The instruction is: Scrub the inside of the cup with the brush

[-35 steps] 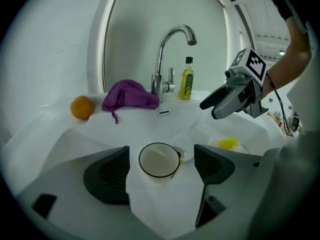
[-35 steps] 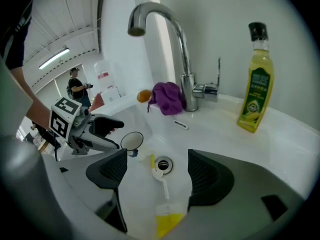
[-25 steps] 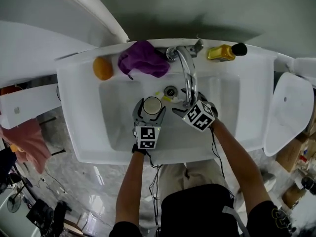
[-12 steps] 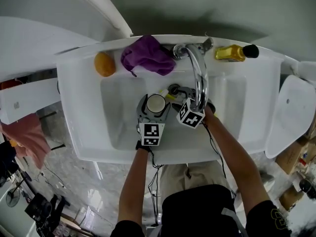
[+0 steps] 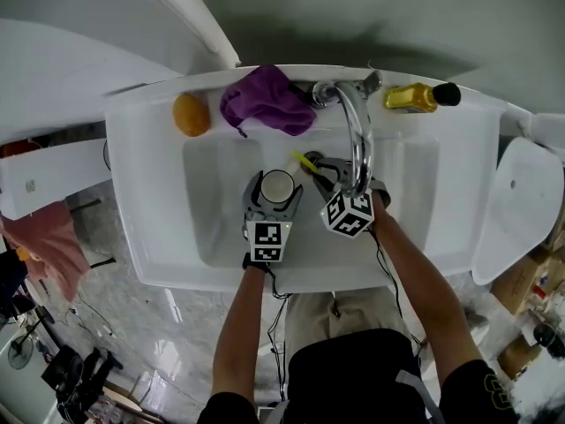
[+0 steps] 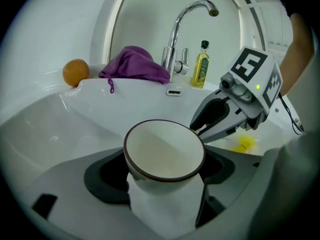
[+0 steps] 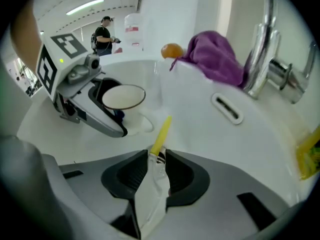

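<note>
I log the left gripper [image 5: 274,194] at centre frame in the head view. Its jaws are set wide and clamp the sides of the cup [image 6: 164,149], which sits upright, mouth up, over the sink [image 5: 159,201] basin. Just right of it is the right gripper [image 7: 157,160]. Its jaws have just been closing and now pinch the brush [image 7: 161,132] by its yellow handle. The handle's free end points up-left towards the cup, outside its rim. Along the sink's top edge lie an orange [image 5: 191,114], a purple cloth [image 5: 265,100] and a yellow bottle [image 5: 415,96].
</note>
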{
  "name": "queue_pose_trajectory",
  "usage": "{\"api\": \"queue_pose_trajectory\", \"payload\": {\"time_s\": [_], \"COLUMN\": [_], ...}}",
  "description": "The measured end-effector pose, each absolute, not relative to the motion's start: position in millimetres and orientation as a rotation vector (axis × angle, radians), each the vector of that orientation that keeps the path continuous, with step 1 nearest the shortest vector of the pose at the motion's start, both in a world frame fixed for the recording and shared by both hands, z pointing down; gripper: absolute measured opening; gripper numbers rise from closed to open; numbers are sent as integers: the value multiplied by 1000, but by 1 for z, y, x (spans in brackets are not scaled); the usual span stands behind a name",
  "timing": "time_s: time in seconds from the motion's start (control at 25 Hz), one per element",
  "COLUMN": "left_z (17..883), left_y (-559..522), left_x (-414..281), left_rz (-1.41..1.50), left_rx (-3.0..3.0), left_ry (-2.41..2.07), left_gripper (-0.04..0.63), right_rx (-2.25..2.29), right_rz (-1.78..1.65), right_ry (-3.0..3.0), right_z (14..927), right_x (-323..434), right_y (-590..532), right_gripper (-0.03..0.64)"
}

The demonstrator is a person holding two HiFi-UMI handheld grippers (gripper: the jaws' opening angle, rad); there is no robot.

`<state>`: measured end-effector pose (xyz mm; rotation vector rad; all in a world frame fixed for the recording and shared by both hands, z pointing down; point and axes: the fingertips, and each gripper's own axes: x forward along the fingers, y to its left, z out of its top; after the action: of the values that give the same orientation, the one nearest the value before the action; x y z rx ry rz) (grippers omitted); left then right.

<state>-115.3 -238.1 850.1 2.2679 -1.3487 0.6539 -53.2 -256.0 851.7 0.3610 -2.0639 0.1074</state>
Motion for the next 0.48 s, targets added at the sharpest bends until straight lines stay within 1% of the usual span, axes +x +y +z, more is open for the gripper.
{"api": "queue_pose_trajectory", "payload": {"time_s": [0.48], "left_z": [752], "left_y": [-203], "left_x": [-136], "left_rz": [543], "left_rx": [2298], "left_ry": [-1363], "left_gripper": [416], "right_rx": [579], "right_rz": [-39], "right_ry": [-2261], "right_z": [686], "right_x": [-40], "right_y": [-200], "right_gripper": [110]}}
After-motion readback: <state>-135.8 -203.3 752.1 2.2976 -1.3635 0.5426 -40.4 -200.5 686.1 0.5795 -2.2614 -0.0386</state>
